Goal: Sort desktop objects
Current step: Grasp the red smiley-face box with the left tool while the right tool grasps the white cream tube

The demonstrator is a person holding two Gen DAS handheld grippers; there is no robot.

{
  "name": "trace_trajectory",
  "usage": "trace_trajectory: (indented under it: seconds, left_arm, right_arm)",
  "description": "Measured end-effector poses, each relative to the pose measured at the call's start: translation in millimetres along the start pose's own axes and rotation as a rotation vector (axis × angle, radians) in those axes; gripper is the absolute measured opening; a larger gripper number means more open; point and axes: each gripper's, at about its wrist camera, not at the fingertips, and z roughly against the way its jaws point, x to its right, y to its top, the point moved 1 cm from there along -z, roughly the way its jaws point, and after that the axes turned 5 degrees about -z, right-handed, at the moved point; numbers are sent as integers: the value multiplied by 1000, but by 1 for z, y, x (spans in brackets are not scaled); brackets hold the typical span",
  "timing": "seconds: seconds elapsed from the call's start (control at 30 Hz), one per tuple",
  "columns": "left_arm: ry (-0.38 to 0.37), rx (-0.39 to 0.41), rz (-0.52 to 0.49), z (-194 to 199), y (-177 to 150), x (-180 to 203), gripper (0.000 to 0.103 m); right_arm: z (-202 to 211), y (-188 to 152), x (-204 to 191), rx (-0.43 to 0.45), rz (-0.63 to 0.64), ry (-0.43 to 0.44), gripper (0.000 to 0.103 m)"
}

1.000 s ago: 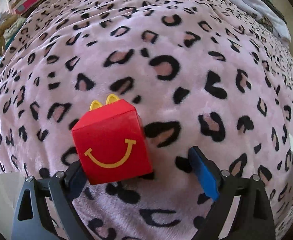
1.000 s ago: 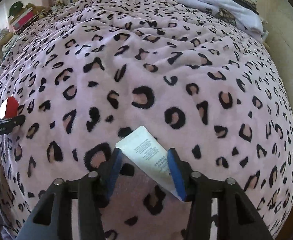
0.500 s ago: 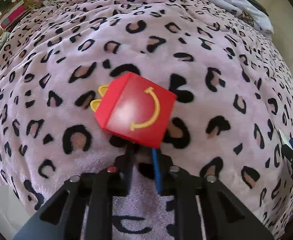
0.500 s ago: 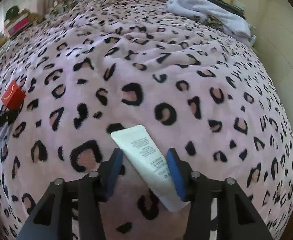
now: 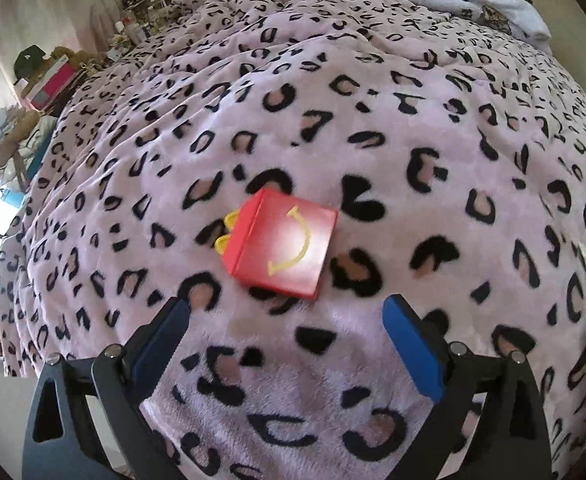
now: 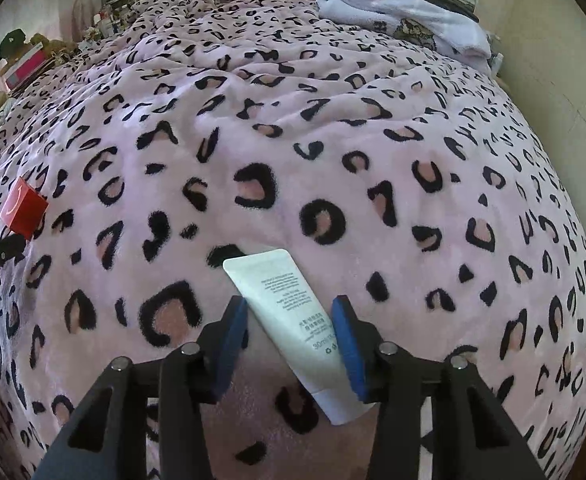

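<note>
A small red box with a yellow smile and yellow handles (image 5: 283, 246) lies tipped on its side on the pink leopard-print blanket (image 5: 333, 120). My left gripper (image 5: 285, 320) is open and empty, just short of the box. The box also shows at the far left of the right wrist view (image 6: 23, 208). A white cream tube (image 6: 293, 320) lies on the blanket between the fingers of my right gripper (image 6: 289, 320). The right jaws stand open, not pressing the tube.
A pile of pale folded clothes (image 6: 405, 12) lies at the far right of the bed, next to the wall. Cluttered shelves with boxes and a cap (image 5: 45, 76) stand beyond the bed's left side. The bed's near edge is just below the grippers.
The left gripper opened wide and drew back from the red box, which now lies tipped on its side. The right gripper stays around the tube, nearly unchanged.
</note>
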Motion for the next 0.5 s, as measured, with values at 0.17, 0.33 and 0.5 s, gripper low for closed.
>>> trace_trajectory:
  seconds: [0.17,0.33,0.5]
  left_arm:
    - [-78,-11,64,-9,4,-15,99]
    - [-81,9,43,-16,20,-11,91]
    - [-63,52,57,-8,18,-18,61]
  right_arm:
    - [-2,1,-1,-4,-3,-10,45]
    - [-2,0,1,0,-16,-1,46]
    - [-3,0,5,7,-45,16,46]
